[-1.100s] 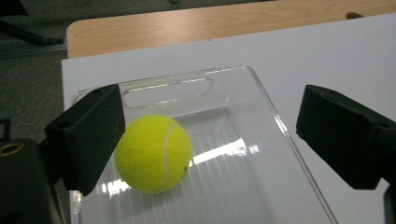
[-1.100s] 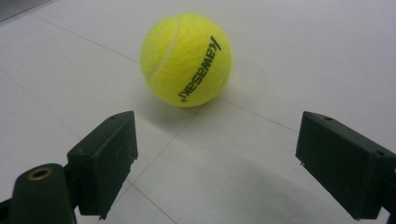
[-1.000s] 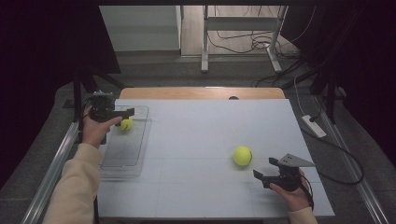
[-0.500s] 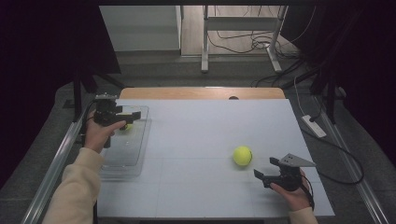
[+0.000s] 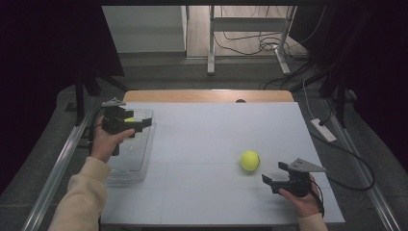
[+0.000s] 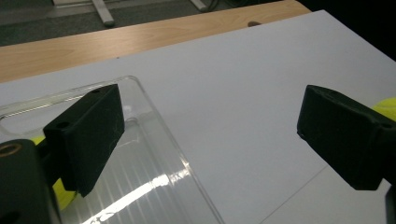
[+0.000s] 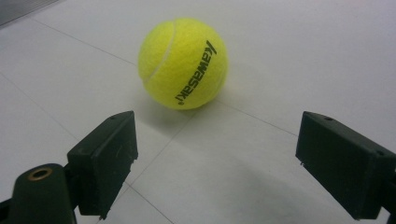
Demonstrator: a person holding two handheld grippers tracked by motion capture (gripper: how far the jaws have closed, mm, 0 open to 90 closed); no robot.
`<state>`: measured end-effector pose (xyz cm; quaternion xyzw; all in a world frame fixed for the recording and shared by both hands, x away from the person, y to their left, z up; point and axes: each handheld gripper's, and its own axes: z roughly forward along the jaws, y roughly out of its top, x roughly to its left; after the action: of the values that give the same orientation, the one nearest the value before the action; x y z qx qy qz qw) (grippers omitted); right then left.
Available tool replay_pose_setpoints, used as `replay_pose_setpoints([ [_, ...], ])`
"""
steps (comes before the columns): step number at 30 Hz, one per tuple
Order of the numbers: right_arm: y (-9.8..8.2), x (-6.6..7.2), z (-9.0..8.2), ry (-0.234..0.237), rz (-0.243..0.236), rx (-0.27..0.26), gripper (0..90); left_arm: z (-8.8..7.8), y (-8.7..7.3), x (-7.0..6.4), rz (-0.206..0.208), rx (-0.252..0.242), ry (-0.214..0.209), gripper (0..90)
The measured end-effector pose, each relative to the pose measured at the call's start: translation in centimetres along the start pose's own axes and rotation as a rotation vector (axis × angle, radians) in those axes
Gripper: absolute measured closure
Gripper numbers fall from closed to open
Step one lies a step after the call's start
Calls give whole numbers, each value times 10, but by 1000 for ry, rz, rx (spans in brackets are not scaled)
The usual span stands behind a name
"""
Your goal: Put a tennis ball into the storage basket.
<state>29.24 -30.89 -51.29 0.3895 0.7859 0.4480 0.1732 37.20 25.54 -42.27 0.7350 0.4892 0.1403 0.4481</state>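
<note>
Since a second ago the left gripper [image 5: 144, 123] has swung from the clear plastic tray's [image 5: 144, 159] far edge toward the table's middle, its jaws wide and empty, having just opened a touch further; one tennis ball [image 5: 129, 120] lies in the tray at about ten o'clock on the white table [image 5: 202, 139], just behind that gripper; the right gripper [image 5: 266, 183] has kept its place at five o'clock, jaws wide with nothing between them, pointing at the second tennis ball [image 7: 183, 63], which sits just beyond them at four o'clock; that ball looks light, springy and fuzzy, a yellow felt sphere with a curved seam and dark lettering; it should roll at a nudge on the smooth matt top, so I would close across its widest part, level with its middle; the tray looks thin, glossy and ribbed.
</note>
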Motion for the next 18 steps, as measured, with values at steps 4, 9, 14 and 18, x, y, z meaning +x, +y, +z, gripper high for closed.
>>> replay_pose_setpoints([
  [4,0,0,1,2,-3,4,124,3,-1,-5,10,5,-11,84],
  [9,-1,0,-1,-3,-1,2,124,6,-2,-8,17,12,-15,84],
  [14,-2,0,-1,-5,-1,3,124,8,-1,-15,30,14,-25,85],
  [18,-1,1,-2,-8,-4,2,124,10,-2,-21,42,17,-36,85],
])
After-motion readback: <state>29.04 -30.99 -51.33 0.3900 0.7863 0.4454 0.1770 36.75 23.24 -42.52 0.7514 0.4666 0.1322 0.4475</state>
